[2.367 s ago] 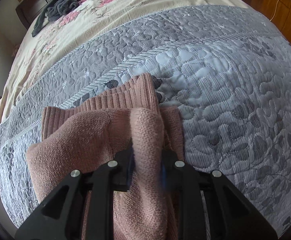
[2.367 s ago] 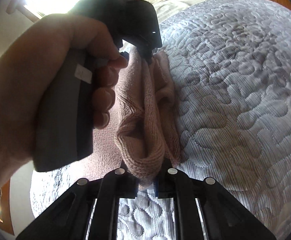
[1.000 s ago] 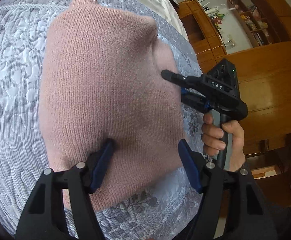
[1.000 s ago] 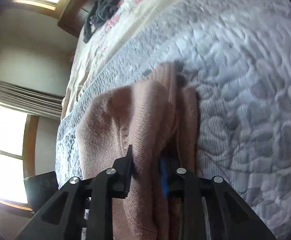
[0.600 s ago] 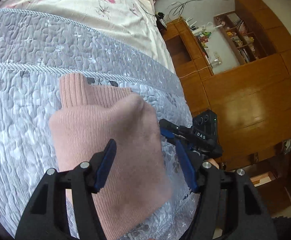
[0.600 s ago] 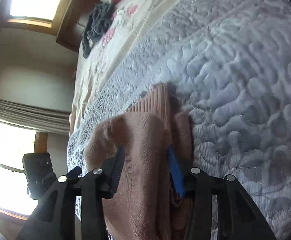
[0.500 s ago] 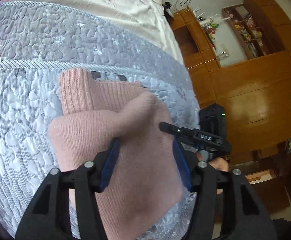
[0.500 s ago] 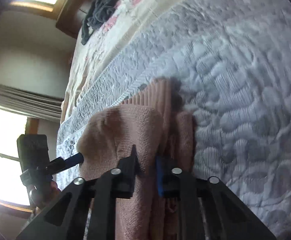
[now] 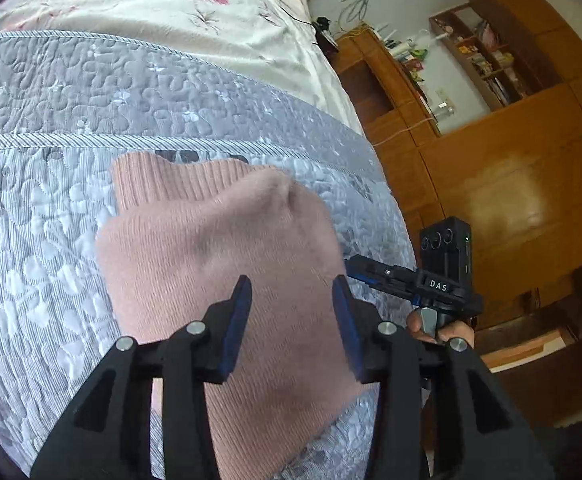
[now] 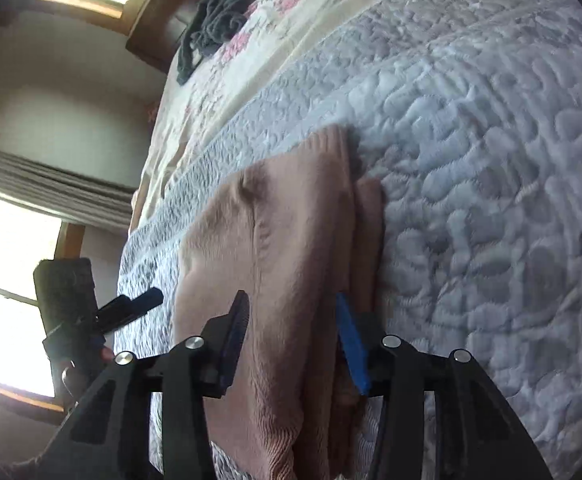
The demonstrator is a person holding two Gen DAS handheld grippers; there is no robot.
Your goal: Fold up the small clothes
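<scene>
I see the pink sweater [image 9: 219, 248] lying folded on the grey quilt [image 9: 43, 208] near the bed's edge, ribbed hem toward the flowered sheet [image 9: 163, 12]. My left gripper [image 9: 291, 320] is spread wide above it, gripping nothing. My right gripper [image 10: 291, 332] is likewise released over the sweater's stacked side (its tips show in the left view).

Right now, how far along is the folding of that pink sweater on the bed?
The pink sweater lies as a compact folded bundle on the grey quilt. Nothing is in hand: the left gripper and right gripper are both open. Probably only tidying remains, plus the dark garment if it counts.
</scene>
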